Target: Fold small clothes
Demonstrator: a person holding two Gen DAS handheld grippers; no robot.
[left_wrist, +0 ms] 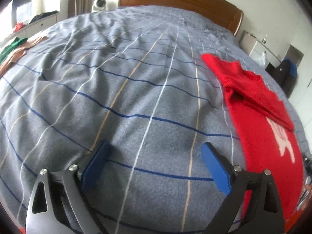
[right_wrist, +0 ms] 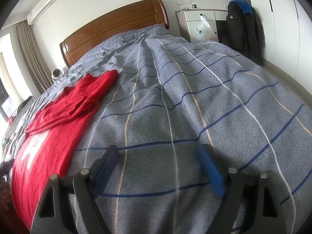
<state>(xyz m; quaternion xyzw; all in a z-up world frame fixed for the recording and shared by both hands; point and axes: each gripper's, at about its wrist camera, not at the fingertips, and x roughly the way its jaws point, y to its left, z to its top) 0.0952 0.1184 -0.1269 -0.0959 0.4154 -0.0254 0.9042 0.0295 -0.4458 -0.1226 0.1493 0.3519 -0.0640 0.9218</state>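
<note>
Left wrist: red top [left_wrist: 259,120] part-folded.

Each tool [left_wrist: 154,163] has blue pads, dark arms, silver pins.

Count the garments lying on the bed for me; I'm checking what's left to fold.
2 for certain: a red knit sweater with white lettering at the blanket's right side, and a tan garment at the far left edge. Green fabric beside it may be a third.

White print on red garment [left_wrist: 280,136] — partly covered, unreadable; nothing else legible.
</note>
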